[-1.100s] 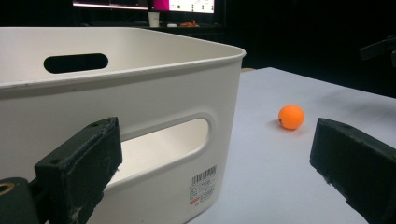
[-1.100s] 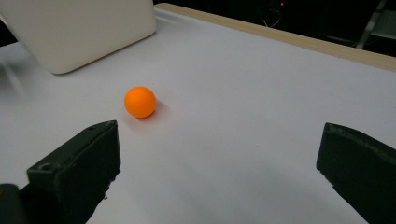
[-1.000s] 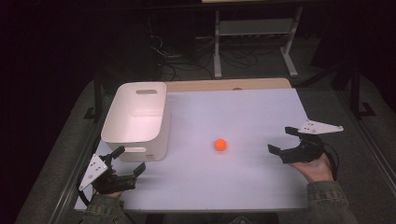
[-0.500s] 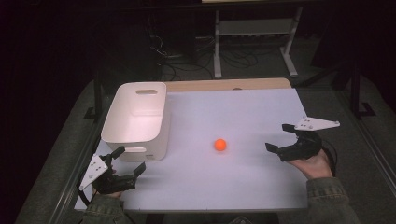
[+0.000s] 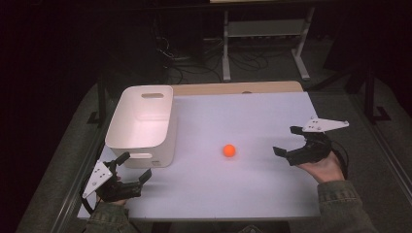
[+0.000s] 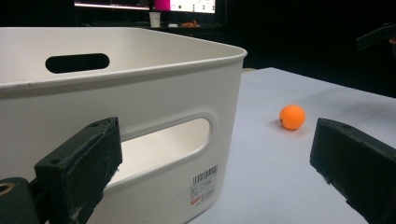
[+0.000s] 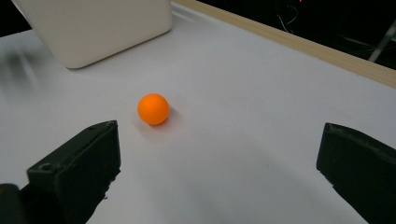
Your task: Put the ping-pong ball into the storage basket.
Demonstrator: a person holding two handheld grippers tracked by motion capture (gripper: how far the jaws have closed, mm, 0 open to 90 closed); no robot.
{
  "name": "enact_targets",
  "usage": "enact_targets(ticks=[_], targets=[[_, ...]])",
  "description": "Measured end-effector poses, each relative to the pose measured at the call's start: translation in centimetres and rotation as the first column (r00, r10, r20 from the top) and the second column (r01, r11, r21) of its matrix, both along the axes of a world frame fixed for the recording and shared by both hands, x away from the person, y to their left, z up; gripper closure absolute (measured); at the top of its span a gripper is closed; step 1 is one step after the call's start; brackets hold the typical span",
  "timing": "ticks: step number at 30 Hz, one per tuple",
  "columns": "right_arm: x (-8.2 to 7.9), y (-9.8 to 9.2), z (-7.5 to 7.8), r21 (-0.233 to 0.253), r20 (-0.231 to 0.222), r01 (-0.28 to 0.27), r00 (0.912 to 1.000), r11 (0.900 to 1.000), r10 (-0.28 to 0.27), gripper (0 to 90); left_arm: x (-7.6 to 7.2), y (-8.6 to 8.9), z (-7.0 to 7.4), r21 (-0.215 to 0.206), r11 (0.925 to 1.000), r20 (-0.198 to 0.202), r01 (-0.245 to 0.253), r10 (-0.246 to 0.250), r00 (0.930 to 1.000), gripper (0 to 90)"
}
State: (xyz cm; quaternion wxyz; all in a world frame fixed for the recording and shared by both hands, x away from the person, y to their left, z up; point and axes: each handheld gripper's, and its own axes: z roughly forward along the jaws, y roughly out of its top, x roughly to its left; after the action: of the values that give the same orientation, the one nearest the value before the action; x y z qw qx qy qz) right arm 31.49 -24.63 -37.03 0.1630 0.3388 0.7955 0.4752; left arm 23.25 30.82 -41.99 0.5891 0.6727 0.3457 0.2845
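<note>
Where we look for writing, we find one white barcode sticker (image 6: 204,184) low on the near wall of the white bin (image 5: 141,127); its digits are too small for us to read. On our right gripper (image 5: 289,143) the jaws stand wide apart with nothing between them, held just above the white table (image 5: 252,194), pointing toward the orange ball (image 5: 229,150), which lies on the bare tabletop near the middle, apart from the jaws and to the right of the bin. Our left gripper (image 5: 130,168) is also spread wide and empty, sitting low at the table's near left corner, just beside the bin's handle slot without touching it.
</note>
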Motion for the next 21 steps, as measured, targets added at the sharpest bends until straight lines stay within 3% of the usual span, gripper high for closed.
enact_targets(ticks=[21], targets=[[1.3, 1.3, 1.3, -0.034, -0.013, -0.045, 0.9989, 0.998, 0.045, 0.0, 0.0, 0.0, 0.0, 0.002, 1.0000, 0.000, 0.003, -0.003, 1.0000, 1.7]])
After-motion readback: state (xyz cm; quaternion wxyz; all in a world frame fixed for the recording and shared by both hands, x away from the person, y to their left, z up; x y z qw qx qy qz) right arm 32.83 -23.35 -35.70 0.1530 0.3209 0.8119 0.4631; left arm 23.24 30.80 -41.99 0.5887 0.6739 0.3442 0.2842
